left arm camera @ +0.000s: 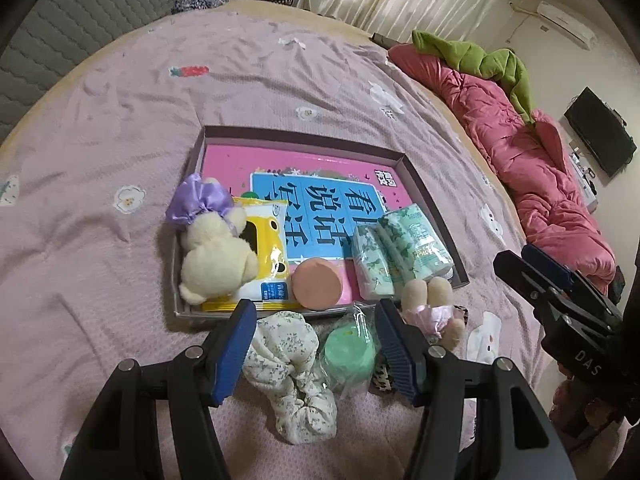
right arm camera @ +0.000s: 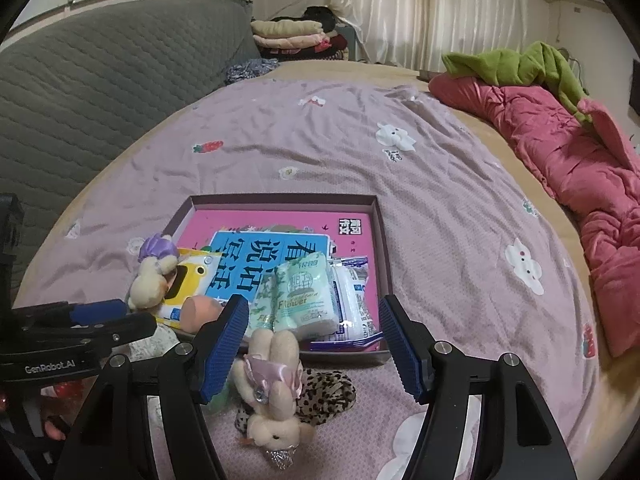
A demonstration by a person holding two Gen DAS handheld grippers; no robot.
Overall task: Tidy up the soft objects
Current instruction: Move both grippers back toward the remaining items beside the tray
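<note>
Bed (left arm camera: 120,128) with lilac cover bears: shallow box (left arm camera: 436,200), floral scrunchie (left arm camera: 288,376), green puff (left arm camera: 348,356), pink-dressed plush (right arm camera: 272,392), leopard scrunchie (right arm camera: 328,396), pink quilt (left arm camera: 520,160).

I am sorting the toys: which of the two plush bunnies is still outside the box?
The plush bunny in the pink dress, lying on the bedspread just before the box. The other bunny with the purple bow lies inside it.

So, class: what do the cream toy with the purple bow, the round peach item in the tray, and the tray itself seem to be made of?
Cream toy: plush fabric, fuzzy nap; its bow looks like shiny satin.
Peach round item: probably a foam sponge or puff, matte and smooth.
Tray: likely cardboard, with thin, flat, matte walls.
</note>
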